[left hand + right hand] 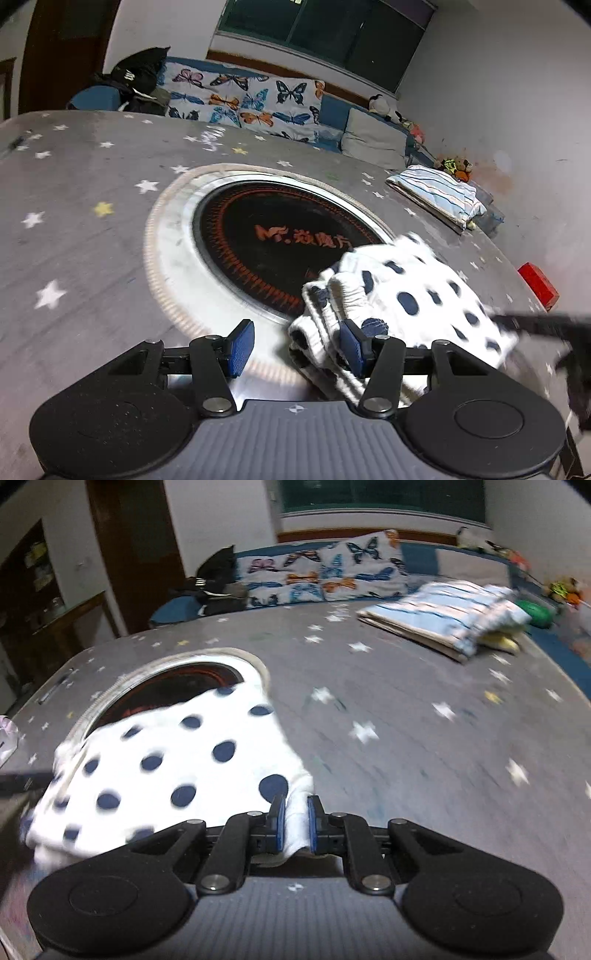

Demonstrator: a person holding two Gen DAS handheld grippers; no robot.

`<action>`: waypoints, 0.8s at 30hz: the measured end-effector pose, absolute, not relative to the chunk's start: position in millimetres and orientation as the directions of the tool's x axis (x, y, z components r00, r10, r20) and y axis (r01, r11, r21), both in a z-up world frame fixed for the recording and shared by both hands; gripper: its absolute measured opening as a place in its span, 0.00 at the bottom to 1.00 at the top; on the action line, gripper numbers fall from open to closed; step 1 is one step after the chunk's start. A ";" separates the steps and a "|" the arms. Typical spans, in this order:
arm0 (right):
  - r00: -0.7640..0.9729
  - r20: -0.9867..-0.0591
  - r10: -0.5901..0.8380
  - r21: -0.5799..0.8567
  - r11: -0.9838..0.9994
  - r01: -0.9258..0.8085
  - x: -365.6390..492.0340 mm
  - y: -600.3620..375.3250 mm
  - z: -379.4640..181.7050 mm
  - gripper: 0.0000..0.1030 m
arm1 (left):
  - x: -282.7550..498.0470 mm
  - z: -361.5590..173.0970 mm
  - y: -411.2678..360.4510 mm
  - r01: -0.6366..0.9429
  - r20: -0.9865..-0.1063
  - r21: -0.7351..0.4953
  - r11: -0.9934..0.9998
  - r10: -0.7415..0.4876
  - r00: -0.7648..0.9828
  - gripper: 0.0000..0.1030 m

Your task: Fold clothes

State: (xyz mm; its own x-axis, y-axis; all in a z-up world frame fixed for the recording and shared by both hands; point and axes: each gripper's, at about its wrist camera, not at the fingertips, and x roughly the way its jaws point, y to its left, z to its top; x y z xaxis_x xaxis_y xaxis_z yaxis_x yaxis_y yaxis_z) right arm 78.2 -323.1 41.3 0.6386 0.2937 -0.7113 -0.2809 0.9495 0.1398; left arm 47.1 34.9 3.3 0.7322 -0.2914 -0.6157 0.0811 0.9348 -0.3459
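One polka-dot garment (406, 291), one folded striped garment (437, 194), one red block (538, 285), two grippers (297, 341) (295, 821).

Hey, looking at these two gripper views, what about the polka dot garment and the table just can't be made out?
- Polka dot garment, right wrist view: its near-left edge is motion-blurred; the underside is hidden.
- Right gripper: how much cloth it pinches is hidden behind its pads.
- Left gripper, left wrist view: open; its right pad covers the garment's folded edge.
- Striped folded item: too small to identify.
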 end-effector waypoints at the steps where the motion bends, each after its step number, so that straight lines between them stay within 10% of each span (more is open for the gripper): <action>1: 0.639 -0.713 0.287 0.137 0.952 -0.275 72.7 -326.0 40.8 0.13 | 52.6 2.5 34.1 0.086 -0.616 -0.349 0.933 -0.297 0.729 0.53; 12: 0.662 -0.637 0.394 0.045 0.877 -0.479 46.7 -300.3 71.9 0.24 | 42.4 10.2 42.5 0.054 -0.618 -0.377 0.924 -0.295 0.729 0.62; 14: 0.633 -0.626 0.456 0.018 0.819 -0.573 40.4 -282.5 76.5 0.39 | 39.0 11.6 43.5 0.043 -0.615 -0.397 0.917 -0.300 0.729 0.65; 24: 0.569 -0.638 0.519 -0.405 0.402 -0.821 -8.9 -172.7 50.5 0.46 | 21.9 18.4 48.4 -0.010 -0.601 -0.489 0.872 -0.328 0.729 0.76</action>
